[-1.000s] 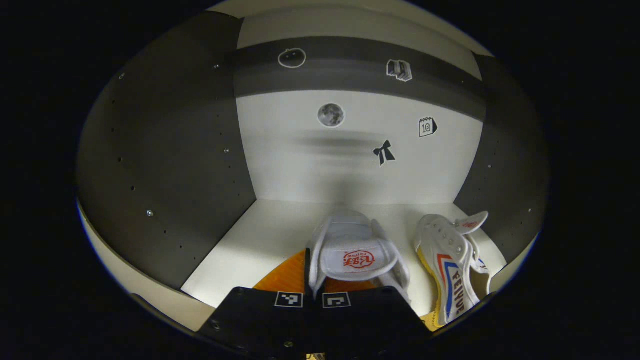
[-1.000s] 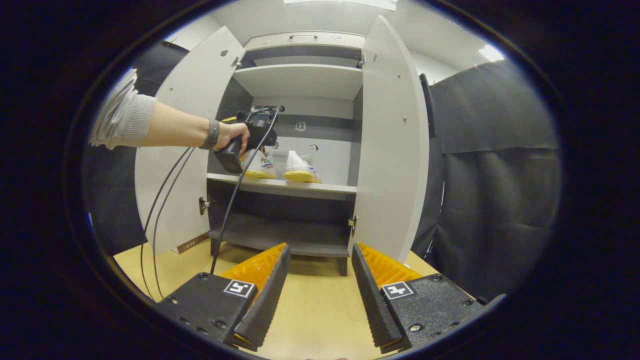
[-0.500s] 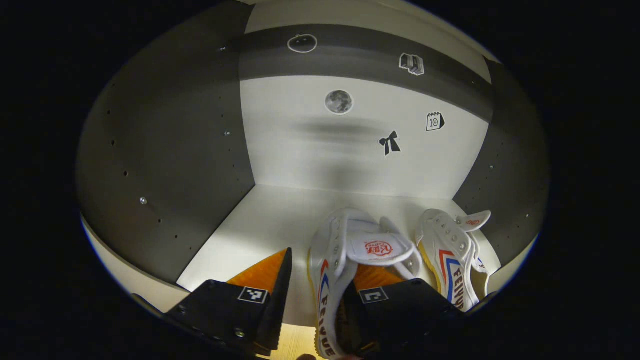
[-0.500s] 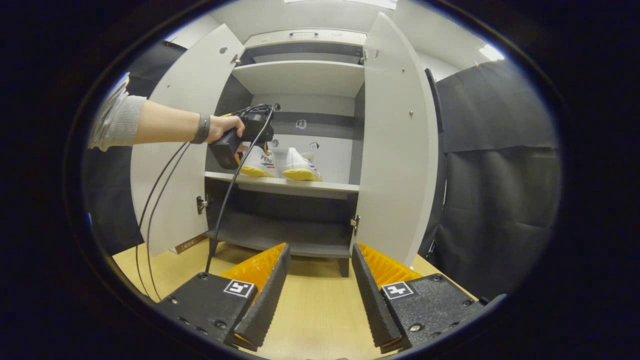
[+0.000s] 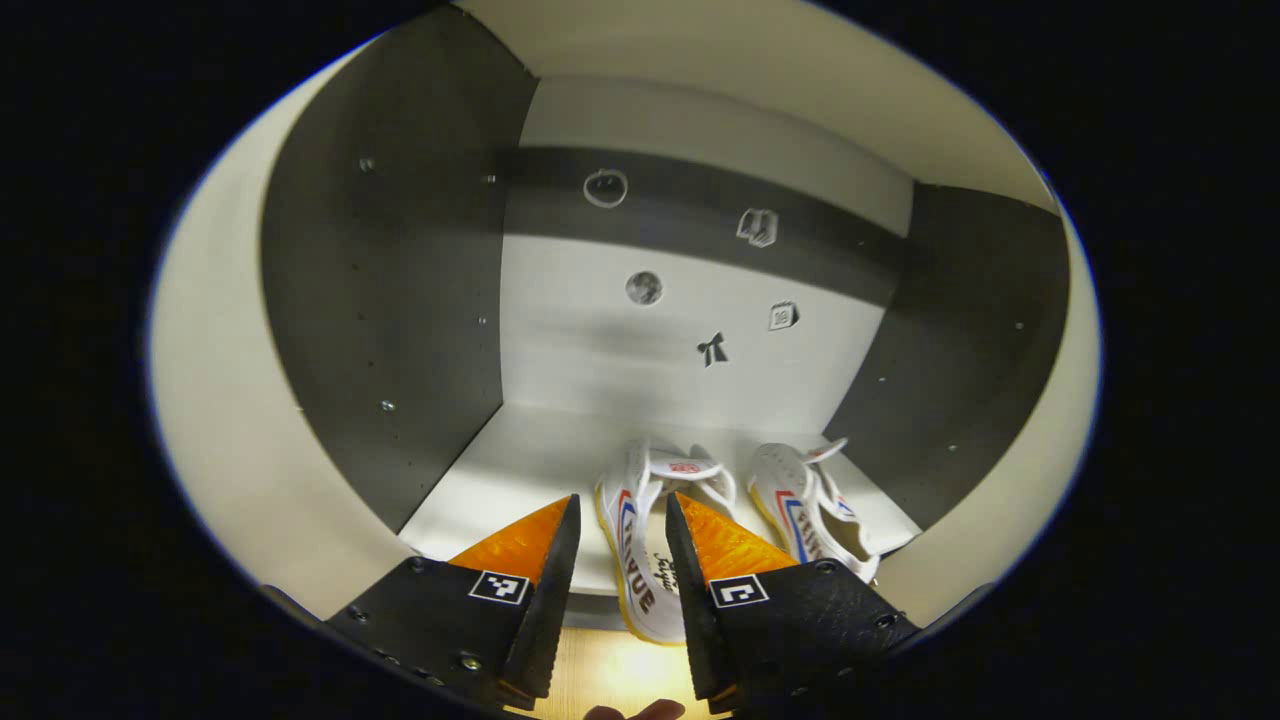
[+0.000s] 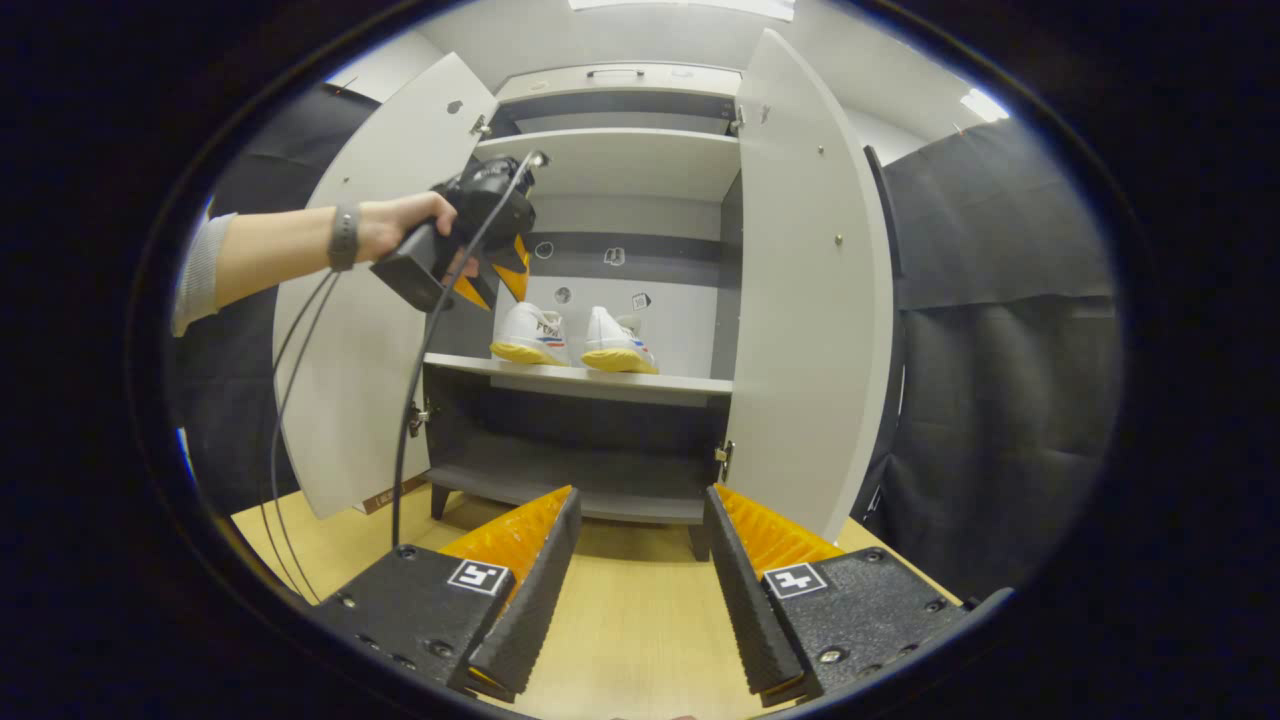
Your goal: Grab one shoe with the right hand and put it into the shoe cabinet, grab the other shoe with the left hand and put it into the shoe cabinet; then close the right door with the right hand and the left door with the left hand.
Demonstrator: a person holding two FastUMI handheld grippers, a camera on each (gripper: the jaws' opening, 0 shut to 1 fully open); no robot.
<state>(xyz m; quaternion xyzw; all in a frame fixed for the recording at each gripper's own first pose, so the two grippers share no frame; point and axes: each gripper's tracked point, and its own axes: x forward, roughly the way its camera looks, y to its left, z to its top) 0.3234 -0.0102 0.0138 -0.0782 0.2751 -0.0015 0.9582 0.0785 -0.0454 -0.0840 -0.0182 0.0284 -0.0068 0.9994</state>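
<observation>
- Two white canvas shoes with yellow soles and red-and-blue side stripes sit side by side on the middle shelf (image 6: 590, 379) of the shoe cabinet (image 6: 610, 95): the left shoe (image 5: 645, 545) and the right shoe (image 5: 812, 510), near each other, toes pointing inward.
- The left gripper (image 5: 620, 565) hangs in front of the shelf, fingers spread and empty, the left shoe seen through the gap.
- In the right gripper view a hand (image 6: 400, 218) holds that gripper up beside the left door (image 6: 350, 330).
- The right gripper (image 6: 640, 560) is released too, low over the floor, holding nothing.
- Both doors stand open; the right door (image 6: 810, 300) is a flat pale panel.
- The cabinet has pale shelves, dark grey side walls and small stickers (image 5: 644, 288) on the back.
- The floor (image 6: 640, 640) is light wood; black cloth (image 6: 1000, 350) hangs at the right.
</observation>
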